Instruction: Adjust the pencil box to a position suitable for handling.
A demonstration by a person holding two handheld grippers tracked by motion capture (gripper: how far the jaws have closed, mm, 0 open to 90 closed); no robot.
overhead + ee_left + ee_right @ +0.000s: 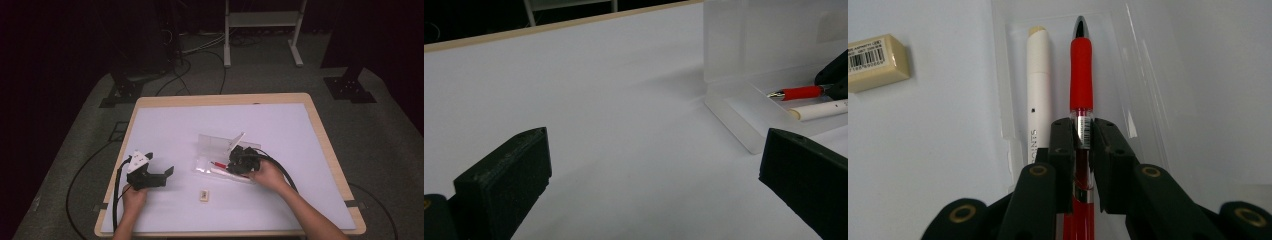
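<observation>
Red pen [1081,75], rubbery grip, clamped in right tool [1083,135]; left tool [649,185] apart.

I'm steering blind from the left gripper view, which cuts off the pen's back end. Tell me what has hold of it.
Observer: The right gripper has its jaws shut on the red pen, just behind the red grip.
Operator: Say what lies beside the pen.
Observer: A white pen lies parallel to it in the clear case.
Operator: Name anything loose outside the case.
Observer: An eraser with a barcode label lies on the table, between the two hands.
</observation>
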